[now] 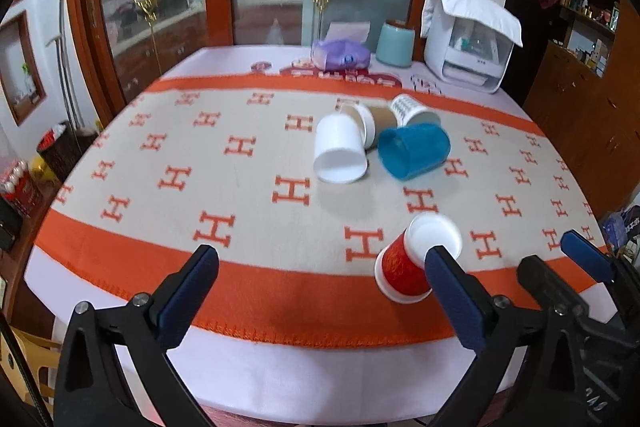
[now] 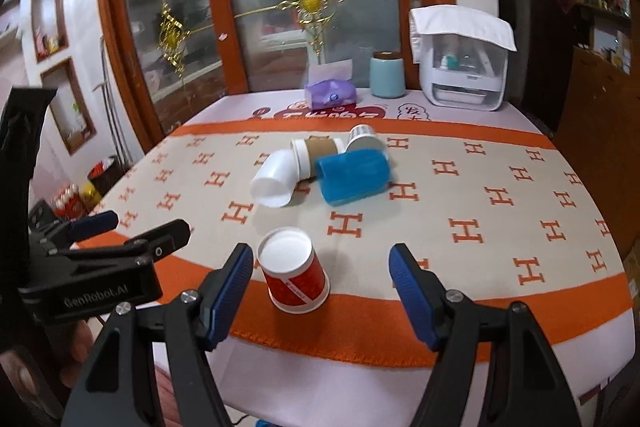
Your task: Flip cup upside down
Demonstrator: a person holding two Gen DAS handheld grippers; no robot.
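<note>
The red cup (image 2: 295, 271) stood mouth-down near the front edge of the table (image 2: 500, 227), its white base up, on the seam between the cloth's beige field and orange border; in the left wrist view one left finger (image 1: 456, 295) covered part of its side. The right gripper (image 2: 322, 291) was spread wide around it, empty, the cup nearer the left-hand pad and, as far as could be told, touching neither. The left gripper (image 1: 320, 291) was likewise spread and held nothing, the cup just beside its right-hand finger. Farther back lay a cluster of four cups on their sides: a white cup (image 2: 274, 183), a brown cup (image 2: 314, 153), a blue cup (image 2: 354, 177) and a printed cup (image 2: 362, 137), packed so that the blue hid much of the printed one; the white one's open mouth showed nothing inside. At the far edge sat a purple tissue pack (image 2: 330, 93) with a sheet sticking up, a pale green jar (image 2: 386, 75), and a white appliance (image 2: 464, 67) under a folded cloth, with small blurred items behind its clear front. The print on the red cup was too blurred to read.
</note>
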